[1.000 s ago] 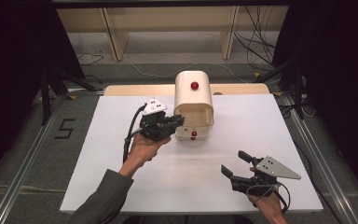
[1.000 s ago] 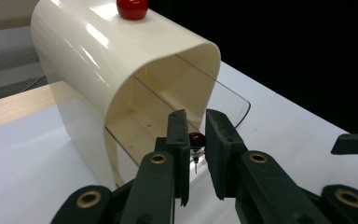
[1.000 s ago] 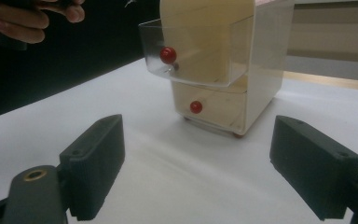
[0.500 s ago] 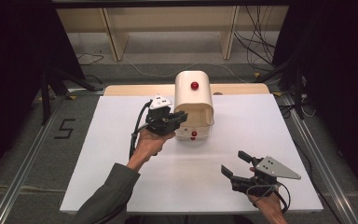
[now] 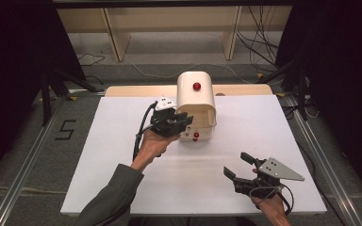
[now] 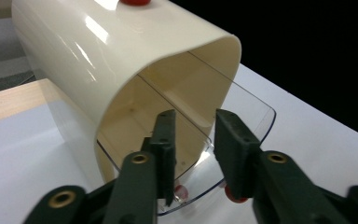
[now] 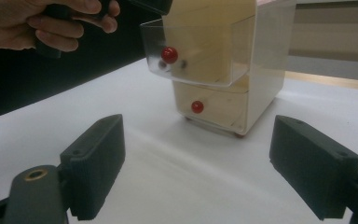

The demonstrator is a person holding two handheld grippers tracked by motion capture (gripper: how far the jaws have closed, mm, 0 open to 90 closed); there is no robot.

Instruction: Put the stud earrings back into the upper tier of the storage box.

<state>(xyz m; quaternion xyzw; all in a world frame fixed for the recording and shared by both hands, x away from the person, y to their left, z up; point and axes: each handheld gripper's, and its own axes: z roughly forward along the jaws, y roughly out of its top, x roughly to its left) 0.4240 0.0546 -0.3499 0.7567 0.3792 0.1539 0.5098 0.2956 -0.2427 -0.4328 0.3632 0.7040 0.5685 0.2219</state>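
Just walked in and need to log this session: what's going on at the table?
A person works a cream bread box with a clear roll-up door. The left hand-held gripper is at the door's red knob, the door lifted partway; its jaws have just been opening and no longer pinch the knob. The right hand-held gripper rests open over the white table, holding nothing.

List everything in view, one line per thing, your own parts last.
cream box: 1, rounded top, far middle of the table.
clear flap: 1, raised at the box's front.
red knobs: 3 seen, box top, flap, lower drawer.
table: 1, white.
wooden shelving: 1, pale, behind the table.
left gripper: 1, black, at the flap, its jaws just opened further.
right gripper: 1, black, open, near right of the table.
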